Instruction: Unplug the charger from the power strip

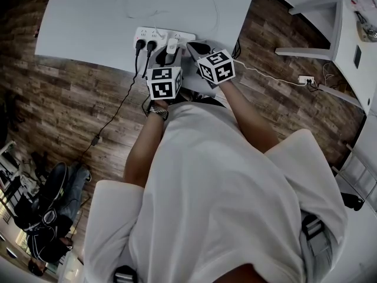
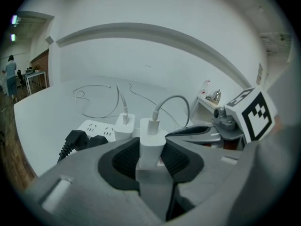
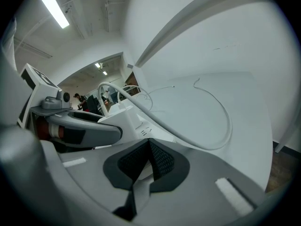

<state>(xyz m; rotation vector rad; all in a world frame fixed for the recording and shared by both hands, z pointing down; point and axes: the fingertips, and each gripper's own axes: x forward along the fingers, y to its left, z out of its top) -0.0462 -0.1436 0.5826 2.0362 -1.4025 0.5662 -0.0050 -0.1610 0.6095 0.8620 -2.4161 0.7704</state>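
Note:
A white power strip (image 1: 158,37) lies at the near edge of a white table (image 1: 88,22). My left gripper (image 1: 169,54) is shut on a white charger (image 2: 151,142), whose cable (image 2: 171,102) arcs up from its top. The charger's base and the socket under it are hidden by the jaws. A second white charger (image 2: 124,125) stands plugged into the strip (image 2: 96,128) just behind, beside two black plugs (image 2: 75,141). My right gripper (image 1: 192,46) is shut with nothing between its pads (image 3: 157,160), and its tip is down at the strip's right end (image 3: 136,125).
White cables (image 3: 207,126) loop across the table behind the strip. Black cords (image 1: 118,105) hang from the table edge to the wooden floor. A small white adapter (image 1: 306,79) lies on the floor at the right, near a white desk (image 1: 353,46). People stand far off at the left (image 2: 10,74).

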